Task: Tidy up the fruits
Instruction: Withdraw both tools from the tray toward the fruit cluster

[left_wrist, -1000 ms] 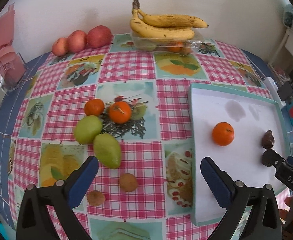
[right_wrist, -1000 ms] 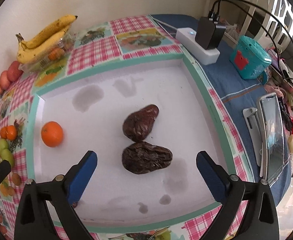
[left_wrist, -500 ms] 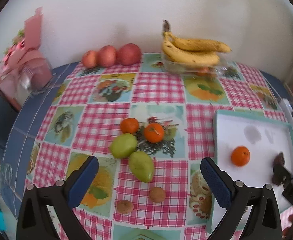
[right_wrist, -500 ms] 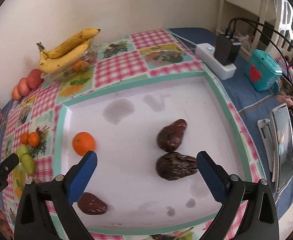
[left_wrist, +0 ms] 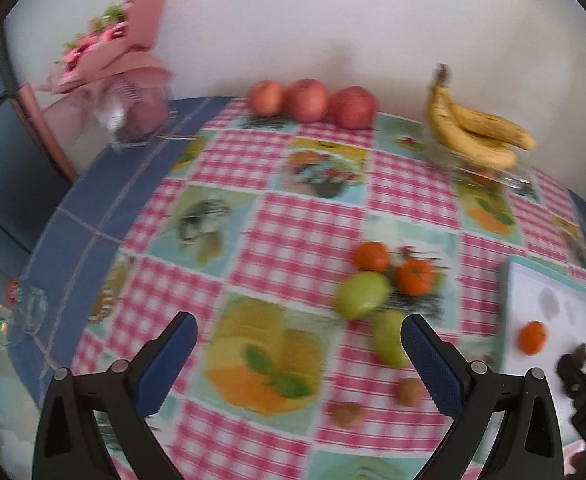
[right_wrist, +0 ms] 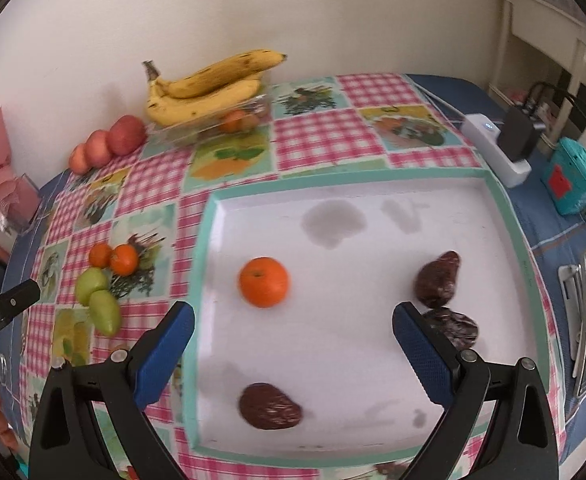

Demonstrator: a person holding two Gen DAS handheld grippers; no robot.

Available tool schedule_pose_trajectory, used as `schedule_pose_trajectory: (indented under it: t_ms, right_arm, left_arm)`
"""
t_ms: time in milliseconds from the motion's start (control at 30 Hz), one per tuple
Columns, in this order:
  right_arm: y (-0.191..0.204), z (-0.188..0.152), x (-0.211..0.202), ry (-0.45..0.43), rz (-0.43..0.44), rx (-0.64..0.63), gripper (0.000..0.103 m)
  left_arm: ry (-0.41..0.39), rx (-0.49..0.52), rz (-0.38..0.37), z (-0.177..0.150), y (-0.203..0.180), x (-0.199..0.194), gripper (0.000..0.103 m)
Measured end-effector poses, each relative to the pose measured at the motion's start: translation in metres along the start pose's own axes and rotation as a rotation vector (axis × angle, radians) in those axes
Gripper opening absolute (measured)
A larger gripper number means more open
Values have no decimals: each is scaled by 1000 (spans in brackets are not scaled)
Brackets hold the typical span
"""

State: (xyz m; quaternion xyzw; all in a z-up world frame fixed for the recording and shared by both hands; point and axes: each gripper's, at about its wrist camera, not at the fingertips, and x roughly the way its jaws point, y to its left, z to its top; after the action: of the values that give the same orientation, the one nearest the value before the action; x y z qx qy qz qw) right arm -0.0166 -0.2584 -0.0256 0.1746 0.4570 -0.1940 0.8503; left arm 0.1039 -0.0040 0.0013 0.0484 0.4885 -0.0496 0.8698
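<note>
1. Our left gripper (left_wrist: 299,354) hangs spread and empty over bare tablecloth (left_wrist: 293,232), the green pears (left_wrist: 363,294) nearby.
2. Our right gripper (right_wrist: 293,340), spread wide, hovers over the tray (right_wrist: 207,280)'s open middle, the orange (right_wrist: 263,281) ahead.

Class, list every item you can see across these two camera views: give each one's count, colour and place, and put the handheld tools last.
White tray with teal rim: one, right part of table.
Orange mandarin on tray: one.
Dark brown wrinkled fruits: three, on tray.
Orange mandarins on tablecloth: two, beside green fruits.
Green pear-shaped fruits: two, touching.
Small brown round fruits: two, near edge.
Red apples: three, by wall.
Yellow bananas: one bunch, atop clear container.
Pink bouquet: one, far left.
White power strip: one, right of the tray.
Teal box: one, right.
Left gripper: blue pads, open.
Right gripper: blue pads, open.
</note>
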Motion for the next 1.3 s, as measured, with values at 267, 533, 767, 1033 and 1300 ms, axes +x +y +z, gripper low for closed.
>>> schedule_pose_trajectory:
  t_ms: [267, 533, 767, 1033, 1300]
  right_arm:
    - [52, -5, -1, -15, 30, -93, 99]
    - [97, -8, -6, -42, 111, -128, 99]
    - [115, -11, -6, -47, 147, -194, 99]
    - [123, -17, 1, -12, 168, -225, 99]
    - [136, -24, 2, -20, 159, -298, 91]
  left_arm:
    - [-11, -78, 44, 0, 49, 6, 103]
    - [-52, -133, 29, 2, 67, 2, 103]
    - [-21, -169, 1, -4, 74, 6, 103]
    - [40, -161, -50, -9, 64, 17, 103]
    - [143, -179, -99, -17, 57, 40, 103]
